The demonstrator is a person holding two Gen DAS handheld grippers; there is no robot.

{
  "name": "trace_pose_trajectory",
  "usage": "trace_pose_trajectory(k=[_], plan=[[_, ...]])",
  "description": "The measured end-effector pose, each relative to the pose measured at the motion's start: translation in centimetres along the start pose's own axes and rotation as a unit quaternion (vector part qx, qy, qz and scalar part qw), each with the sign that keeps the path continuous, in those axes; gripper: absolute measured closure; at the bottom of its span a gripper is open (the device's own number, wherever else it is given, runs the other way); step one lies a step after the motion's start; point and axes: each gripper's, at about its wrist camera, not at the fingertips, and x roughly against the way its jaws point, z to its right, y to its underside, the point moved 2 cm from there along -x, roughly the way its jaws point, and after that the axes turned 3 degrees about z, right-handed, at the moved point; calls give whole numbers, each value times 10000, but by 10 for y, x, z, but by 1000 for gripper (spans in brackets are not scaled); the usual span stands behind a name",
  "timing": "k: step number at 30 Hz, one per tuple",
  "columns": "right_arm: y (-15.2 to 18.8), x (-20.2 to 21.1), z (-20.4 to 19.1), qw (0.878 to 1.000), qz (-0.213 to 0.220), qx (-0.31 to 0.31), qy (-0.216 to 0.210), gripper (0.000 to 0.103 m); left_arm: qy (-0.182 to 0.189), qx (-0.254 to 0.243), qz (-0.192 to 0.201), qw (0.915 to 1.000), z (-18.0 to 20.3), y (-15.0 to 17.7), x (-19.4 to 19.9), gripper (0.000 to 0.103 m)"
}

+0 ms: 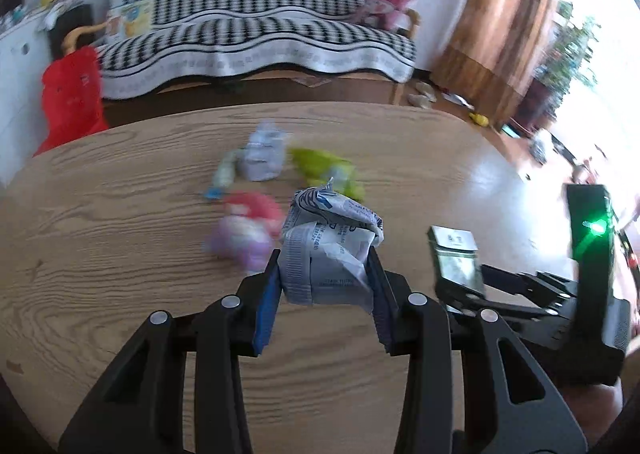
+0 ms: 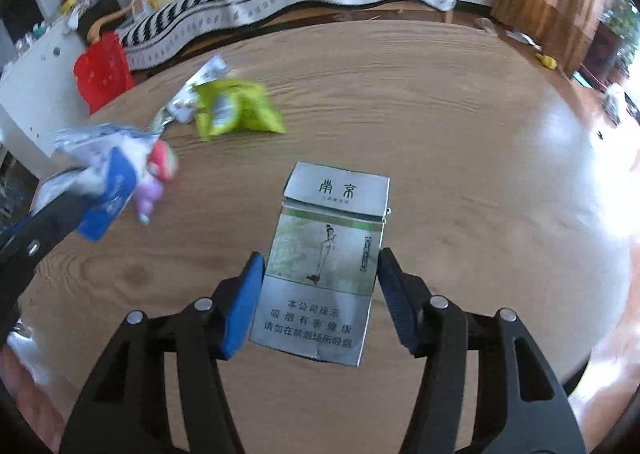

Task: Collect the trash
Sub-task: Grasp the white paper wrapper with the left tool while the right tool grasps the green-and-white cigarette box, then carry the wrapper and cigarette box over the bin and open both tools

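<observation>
**Two wrist cameras, one wooden counter**

Each fisheye looks forward and steeply down along its own fingers, close above the counter (image 1: 120,254), facing the far striped sofa (image 1: 256,34). Both views share the counter, the green wrapper (image 2: 240,106) and the sofa; the left view catches the right gripper (image 1: 460,266) at its right edge, the right view the left gripper (image 2: 92,190) at its left.

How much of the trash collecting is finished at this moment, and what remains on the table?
Nothing looks binned yet; no bin is in view. In hand: the left hand-held gripper is shut on a crumpled white wrapper, and the right hand-held gripper holds a cigarette pack between its fingers. Left on the wooden table: a green packet, a pink and purple wrapper and a pale wrapper.
</observation>
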Motion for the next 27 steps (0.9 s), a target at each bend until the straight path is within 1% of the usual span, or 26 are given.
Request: trace_pose_trajectory(k=[1, 3, 5, 6, 8, 9, 11, 12, 14, 16, 17, 21, 23, 27], plan=[[7, 9, 15, 10000, 42, -60, 35, 45, 82, -79, -10, 9999, 16, 2, -1, 64], [24, 32, 59, 9994, 151, -273, 149, 45, 221, -234, -25, 9995, 45, 6, -4, 64], [39, 48, 96, 9982, 201, -505, 271, 45, 422, -491, -62, 9979, 84, 11, -8, 64], [47, 58, 119, 9969, 233, -657, 355, 45, 553, -653, -93, 9963, 108, 16, -12, 64], [62, 73, 159, 9938, 312, -928, 518, 45, 771, -859, -158, 9932, 144, 25, -16, 64], [72, 82, 184, 9914, 353, -1101, 615, 45, 956, -990, -219, 9902, 168, 31, -20, 64], [91, 95, 226, 9865, 409, -1395, 753, 45, 1207, -1168, -289, 9854, 201, 43, -23, 64], [100, 100, 242, 9845, 424, -1502, 797, 45, 1362, -1321, -339, 9813, 224, 52, -26, 64], [121, 113, 282, 9787, 441, -1792, 900, 45, 1587, -1568, -450, 9738, 257, 66, -32, 64], [140, 121, 312, 9738, 448, -1995, 995, 45, 1771, -1777, -516, 9666, 287, 78, -36, 64], [147, 124, 322, 9724, 437, -2056, 1017, 45, 1845, -1906, -534, 9627, 303, 84, -38, 64], [180, 122, 368, 9670, 221, -2290, 1098, 45, 2082, -2251, -573, 9501, 345, 106, -41, 64], [188, 122, 378, 9659, 162, -2339, 1097, 45, 2150, -2341, -594, 9463, 358, 114, -43, 64], [197, 124, 386, 9644, 129, -2408, 1082, 45, 2196, -2439, -703, 9420, 375, 122, -53, 64]])
